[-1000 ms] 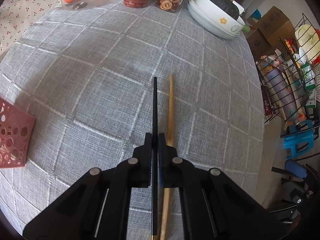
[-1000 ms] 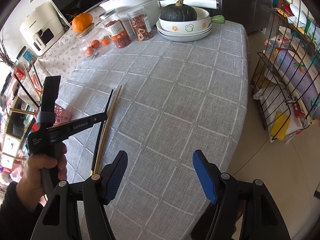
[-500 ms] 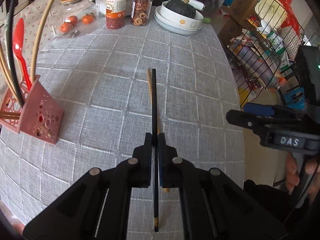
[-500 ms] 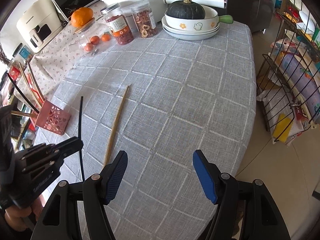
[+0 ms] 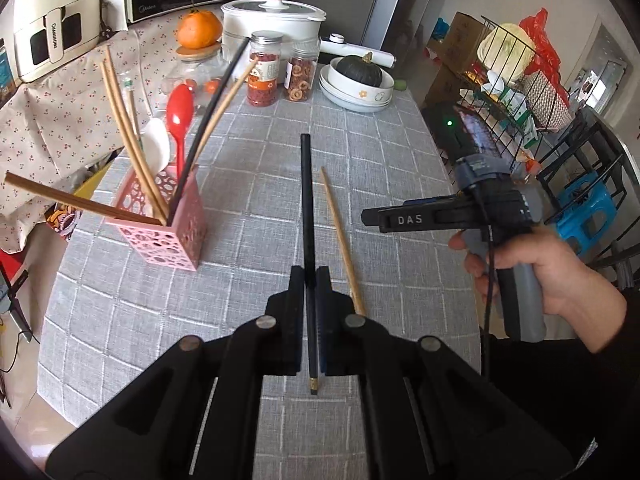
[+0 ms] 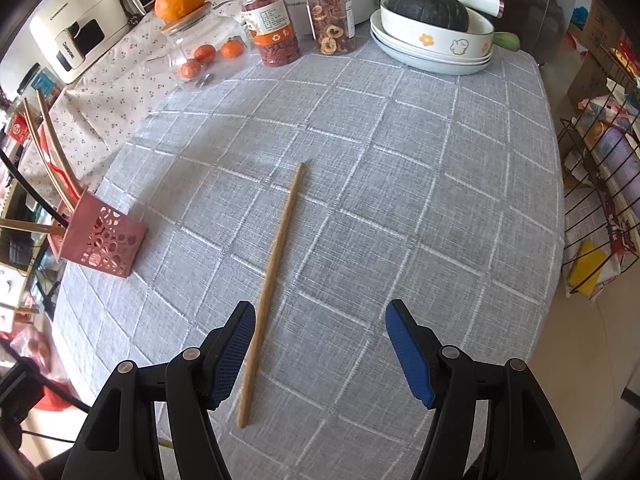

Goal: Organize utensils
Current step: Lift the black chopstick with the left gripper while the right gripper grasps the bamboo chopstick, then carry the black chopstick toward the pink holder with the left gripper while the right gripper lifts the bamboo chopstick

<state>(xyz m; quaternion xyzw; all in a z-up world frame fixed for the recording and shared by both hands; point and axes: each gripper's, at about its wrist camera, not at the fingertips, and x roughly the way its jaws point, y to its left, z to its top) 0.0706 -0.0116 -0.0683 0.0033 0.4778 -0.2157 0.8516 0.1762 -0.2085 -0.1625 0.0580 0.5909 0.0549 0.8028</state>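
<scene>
My left tongs point(image 5: 308, 292) pinch a black chopstick point(image 5: 306, 200); right tongs point(image 6: 320, 354) spread above the wooden chopstick point(image 6: 276, 276) on the surface. The pink holder point(image 5: 176, 236) already keeps several utensils, perhaps six.

Black chopstick point(image 5: 306, 208) now lifted off the cloth, away from wooden chopstick point(image 6: 274, 276).

"DAS" on the right claw point(image 5: 404, 220); "CHANGHONG" on the white appliance point(image 5: 52, 36).

The left gripper point(image 5: 307, 280), at lower centre of its frame, was clamped on a black chopstick point(image 5: 306, 200), while the right gripper point(image 6: 320, 354) pointed downward with jaws apart, empty.
</scene>
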